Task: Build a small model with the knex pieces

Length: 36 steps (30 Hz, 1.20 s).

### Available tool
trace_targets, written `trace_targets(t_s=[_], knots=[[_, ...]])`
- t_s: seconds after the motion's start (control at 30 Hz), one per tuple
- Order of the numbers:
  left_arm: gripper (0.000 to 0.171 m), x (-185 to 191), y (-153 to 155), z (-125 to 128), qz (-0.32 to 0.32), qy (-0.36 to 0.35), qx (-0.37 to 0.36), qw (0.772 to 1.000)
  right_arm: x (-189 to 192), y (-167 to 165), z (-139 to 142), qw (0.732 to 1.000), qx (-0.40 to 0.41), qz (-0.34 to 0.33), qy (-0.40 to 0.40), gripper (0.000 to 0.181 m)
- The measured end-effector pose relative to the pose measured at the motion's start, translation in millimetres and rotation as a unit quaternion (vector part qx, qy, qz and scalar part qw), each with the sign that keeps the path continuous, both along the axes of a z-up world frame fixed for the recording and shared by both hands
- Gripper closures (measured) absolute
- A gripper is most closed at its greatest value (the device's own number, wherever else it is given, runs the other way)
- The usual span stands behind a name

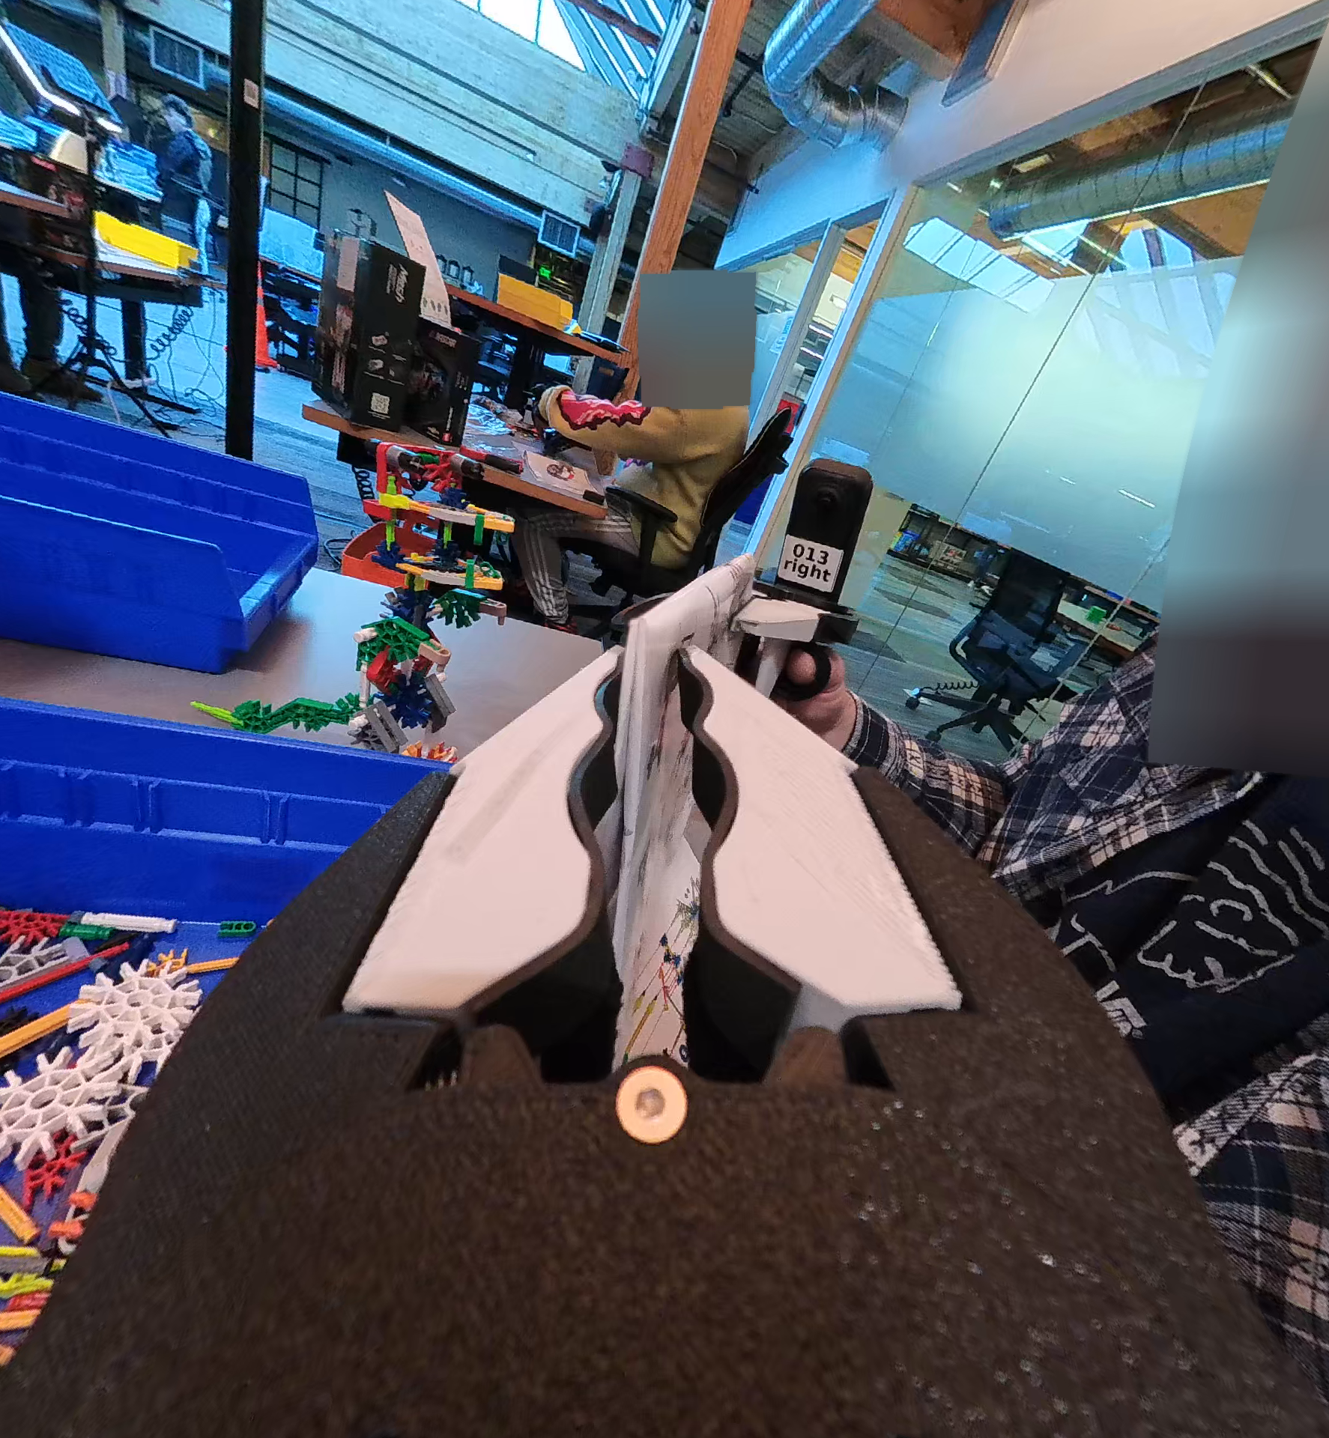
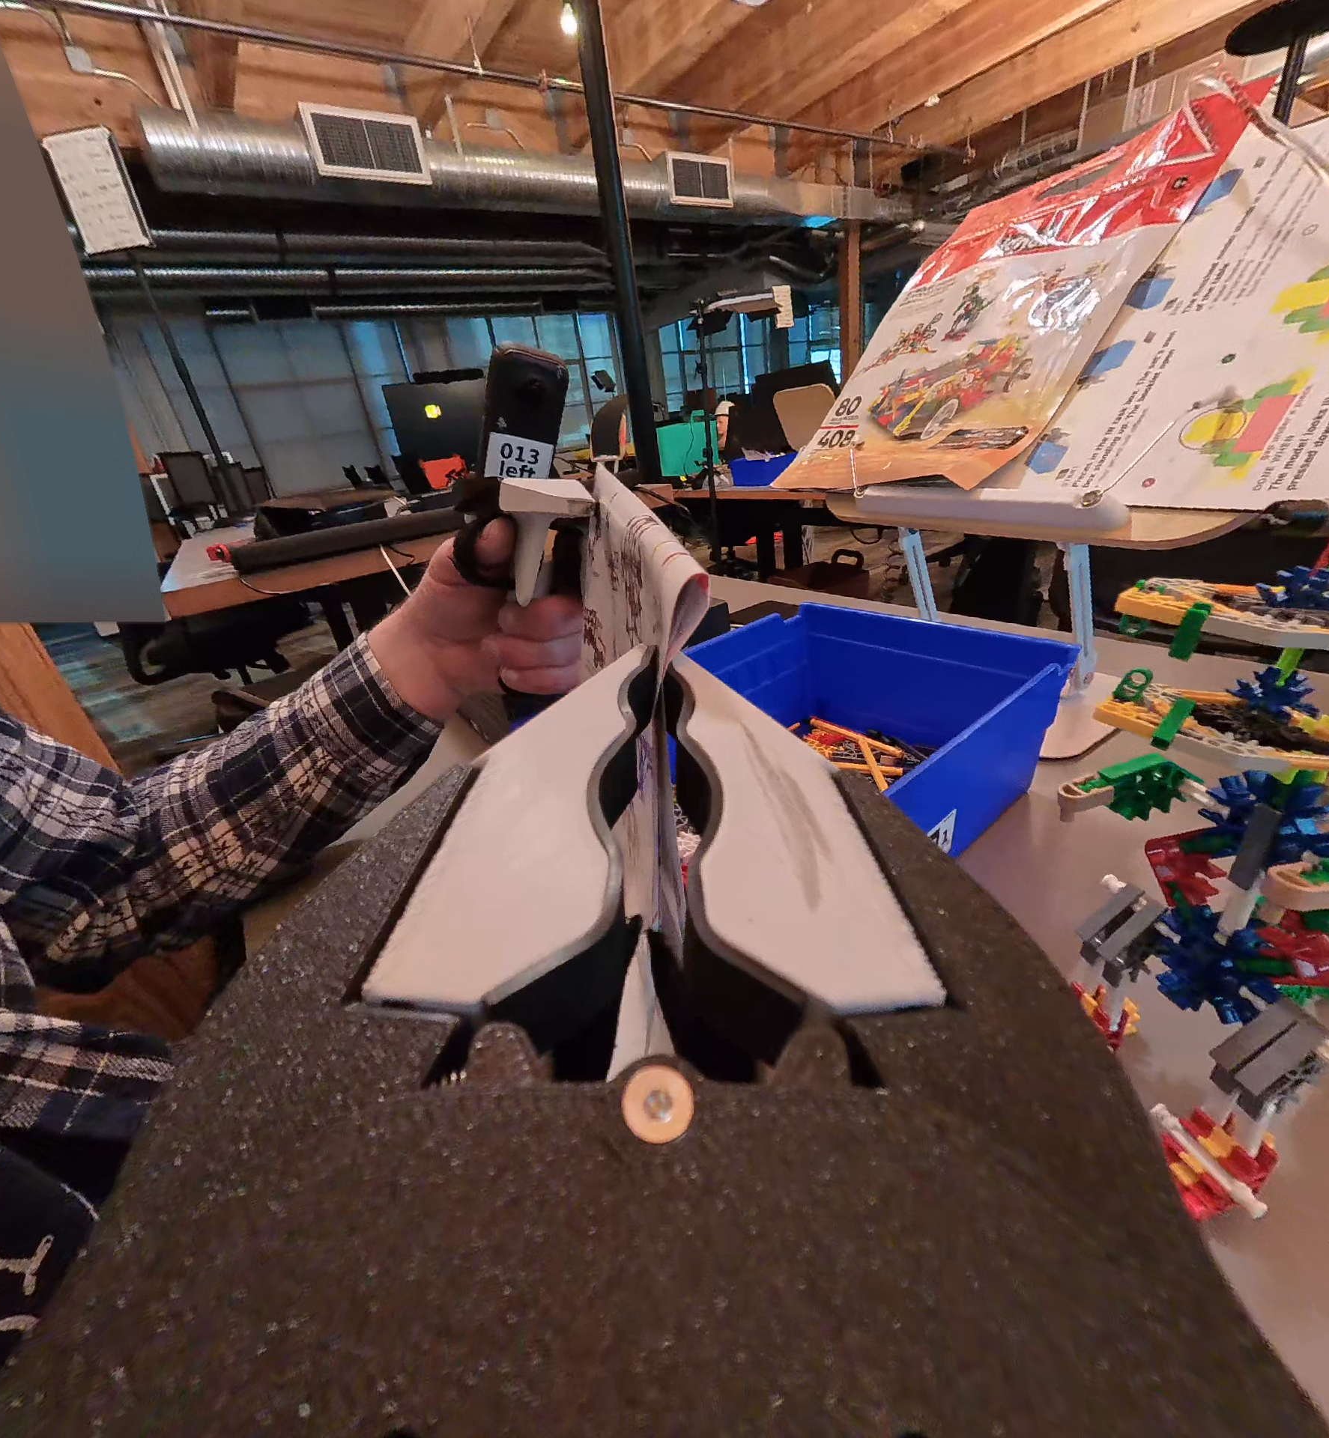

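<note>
A white instruction booklet (image 1: 646, 786) with coloured drawings is held in the air between both grippers. My left gripper (image 1: 650, 661) is shut on one edge of it, with the paper running up between the white fingers. My right gripper (image 2: 657, 669) is shut on the opposite edge of the booklet (image 2: 630, 576), whose top curls over. Each gripper shows in the other's view, held by a hand in a plaid sleeve: the right gripper (image 1: 770, 622) and the left gripper (image 2: 560, 498).
A tall colourful rod-and-connector model (image 1: 420, 622) (image 2: 1253, 856) stands on the grey table. A blue bin (image 1: 140, 809) (image 2: 879, 685) holds loose construction pieces, and another blue bin (image 1: 101, 545) sits behind it. A stand (image 2: 1035, 498) carries a toy package and printed sheets. A person sits at a far desk. Some 12 centimetres of space lies between my two pairs of fingers.
</note>
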<state>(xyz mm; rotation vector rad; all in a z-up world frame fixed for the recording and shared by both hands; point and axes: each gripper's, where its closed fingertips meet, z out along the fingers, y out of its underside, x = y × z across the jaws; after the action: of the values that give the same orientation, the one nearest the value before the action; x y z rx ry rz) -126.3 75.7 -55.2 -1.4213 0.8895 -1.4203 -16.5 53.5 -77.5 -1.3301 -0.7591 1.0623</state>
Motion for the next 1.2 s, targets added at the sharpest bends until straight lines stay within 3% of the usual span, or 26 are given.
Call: trace_targets(t_s=[0.77,1.2], knots=[[0.162,0.0,-0.2,0.7,-0.001,-0.002,-0.002,1.000,0.8,1.3,0.2,1.000,-0.021,0.007,0.016,0.181],[0.168,-0.3,4.4,2.8,0.004,-0.015,-0.032,0.999,0.9,4.0,3.7,0.983,-0.143,0.069,0.092,0.181]])
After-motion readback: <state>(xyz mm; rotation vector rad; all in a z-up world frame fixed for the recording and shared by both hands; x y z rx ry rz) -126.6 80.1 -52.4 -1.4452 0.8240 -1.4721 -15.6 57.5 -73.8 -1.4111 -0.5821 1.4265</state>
